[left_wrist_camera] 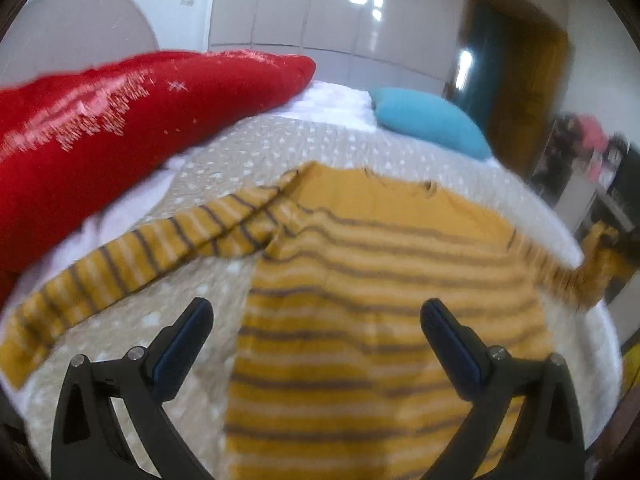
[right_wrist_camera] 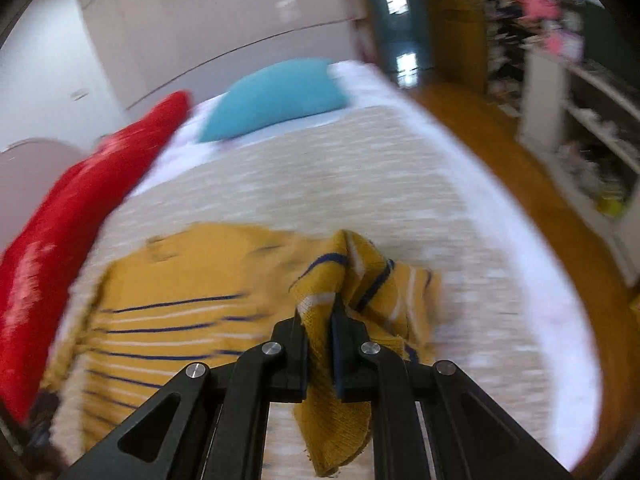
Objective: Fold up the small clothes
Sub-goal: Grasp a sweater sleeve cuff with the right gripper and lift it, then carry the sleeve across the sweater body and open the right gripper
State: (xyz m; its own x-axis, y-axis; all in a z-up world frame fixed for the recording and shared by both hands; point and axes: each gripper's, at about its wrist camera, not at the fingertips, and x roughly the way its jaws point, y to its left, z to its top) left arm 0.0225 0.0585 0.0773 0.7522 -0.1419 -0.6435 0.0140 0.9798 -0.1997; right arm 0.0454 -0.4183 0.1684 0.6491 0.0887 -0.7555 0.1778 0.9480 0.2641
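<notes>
Behind the bed stand glossy white wardrobe doors (left_wrist_camera: 320, 4), and a wooden floor (right_wrist_camera: 500, 152) runs along the bed's side in the right wrist view. On the bed lies a beige spotted bedspread (left_wrist_camera: 248, 140).

From the left wrist camera, a red pillow (left_wrist_camera: 100, 128) fills the 10 o'clock part of the picture. A turquoise pillow (left_wrist_camera: 432, 120) lies at about 1 o'clock, near the head of the bed. The yellow striped sweater (left_wrist_camera: 360, 280) is spread flat on the bedspread in the middle, and one sleeve (left_wrist_camera: 120, 276) stretches out toward 8 o'clock. The left gripper (left_wrist_camera: 316, 316) hovers above the lower part of the sweater with its jaws wide apart; nothing is between them.

From the right wrist camera, the red pillow (right_wrist_camera: 72, 216) is at 9 o'clock and the turquoise pillow (right_wrist_camera: 280, 96) at 11 o'clock. A white shelf unit (right_wrist_camera: 560, 128) with many small things is at 2 o'clock. The right gripper (right_wrist_camera: 320, 316) is closed on the other sleeve (right_wrist_camera: 344, 276) of the sweater (right_wrist_camera: 180, 280). The pinched cloth stands up bunched over the fingertips and a fold of it hangs down between the fingers, while the body of the sweater lies on the bedspread (right_wrist_camera: 340, 168) toward 8 o'clock.
</notes>
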